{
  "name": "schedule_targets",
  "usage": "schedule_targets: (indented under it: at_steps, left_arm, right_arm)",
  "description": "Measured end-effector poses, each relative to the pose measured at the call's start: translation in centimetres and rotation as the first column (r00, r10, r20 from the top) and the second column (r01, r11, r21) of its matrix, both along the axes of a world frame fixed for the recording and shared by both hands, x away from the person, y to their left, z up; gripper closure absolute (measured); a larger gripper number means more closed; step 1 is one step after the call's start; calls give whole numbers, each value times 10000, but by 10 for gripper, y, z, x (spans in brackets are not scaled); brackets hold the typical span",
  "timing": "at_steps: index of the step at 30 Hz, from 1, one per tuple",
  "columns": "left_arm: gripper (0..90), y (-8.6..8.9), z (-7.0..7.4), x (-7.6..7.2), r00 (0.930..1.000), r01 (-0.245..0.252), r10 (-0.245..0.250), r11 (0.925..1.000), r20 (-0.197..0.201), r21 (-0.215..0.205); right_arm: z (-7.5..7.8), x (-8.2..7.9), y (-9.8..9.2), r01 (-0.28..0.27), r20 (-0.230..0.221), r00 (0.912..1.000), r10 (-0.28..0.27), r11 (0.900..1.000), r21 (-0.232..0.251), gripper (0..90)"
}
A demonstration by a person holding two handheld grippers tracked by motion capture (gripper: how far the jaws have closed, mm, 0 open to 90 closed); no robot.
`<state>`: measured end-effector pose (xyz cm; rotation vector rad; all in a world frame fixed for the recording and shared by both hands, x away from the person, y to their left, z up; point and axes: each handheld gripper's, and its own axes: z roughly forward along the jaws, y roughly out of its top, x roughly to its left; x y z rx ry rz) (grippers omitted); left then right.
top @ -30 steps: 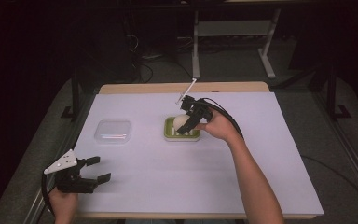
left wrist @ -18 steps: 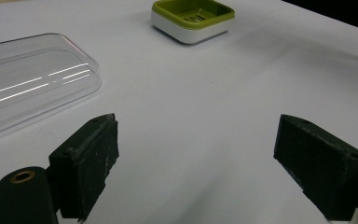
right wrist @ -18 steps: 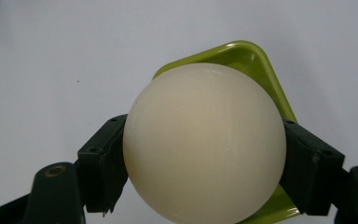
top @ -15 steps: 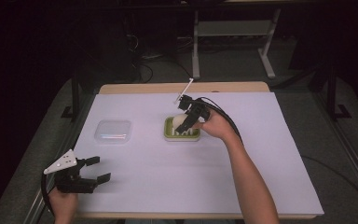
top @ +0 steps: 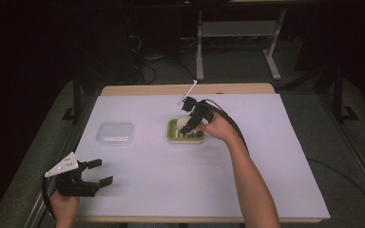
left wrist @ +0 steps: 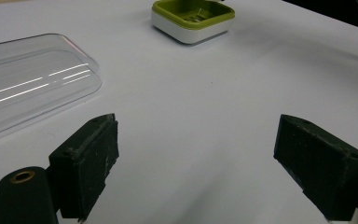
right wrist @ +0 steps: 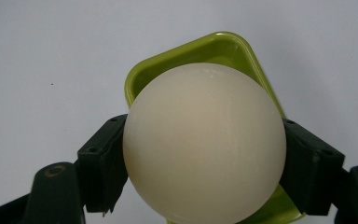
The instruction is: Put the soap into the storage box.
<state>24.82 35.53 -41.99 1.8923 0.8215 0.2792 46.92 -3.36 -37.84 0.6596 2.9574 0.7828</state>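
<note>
A cream-white ball (right wrist: 204, 142) sits clamped between the jaws of my right gripper (right wrist: 205, 161), held just above a green tray (right wrist: 205, 49) with a white base. From above, the ball (top: 184, 122) hangs over the tray (top: 172, 132) near the middle of the table, with the right gripper (top: 188, 125) shut on it. My left gripper (top: 99, 172) rests at the front left of the table with its jaws wide apart and nothing between them. In the left gripper view the left gripper (left wrist: 214, 161) faces the tray (left wrist: 193, 18) from a distance.
A clear plastic lid (top: 116, 133) lies flat on the white sheet left of the tray; it is also close ahead in the left gripper view as the lid (left wrist: 28, 84). The white sheet (top: 290, 156) covers most of the table. Metal frames stand beyond the far edge.
The right gripper with the ball has shifted slightly over the tray. The left gripper has stayed in place.
</note>
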Motion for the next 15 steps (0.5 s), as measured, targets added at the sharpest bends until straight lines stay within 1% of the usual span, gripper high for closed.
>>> schedule_targets:
  at_steps: [4,5,7,13,15]
  left_arm:
    - [132,0,0,0,10000,13,-13,10000,-2,11]
    - [132,0,0,0,10000,11,-11,10000,-4,15]
    - [132,0,0,0,10000,10,-10,10000,-11,10]
    - [132,0,0,0,10000,8,-8,10000,-16,14]
    - [132,0,0,0,10000,3,-3,10000,-11,-10]
  right_arm:
    - [-3,1,0,86,-97,9999,-86,9999,-70,245]
    - [-4,2,0,72,-41,10000,-72,10000,-27,245]
    - [-6,2,0,116,-95,9999,-116,9999,-8,245]
    - [-10,4,-1,229,-144,9996,-231,9997,-119,245]
    - [-11,6,-2,274,-155,9995,-275,9996,-49,245]
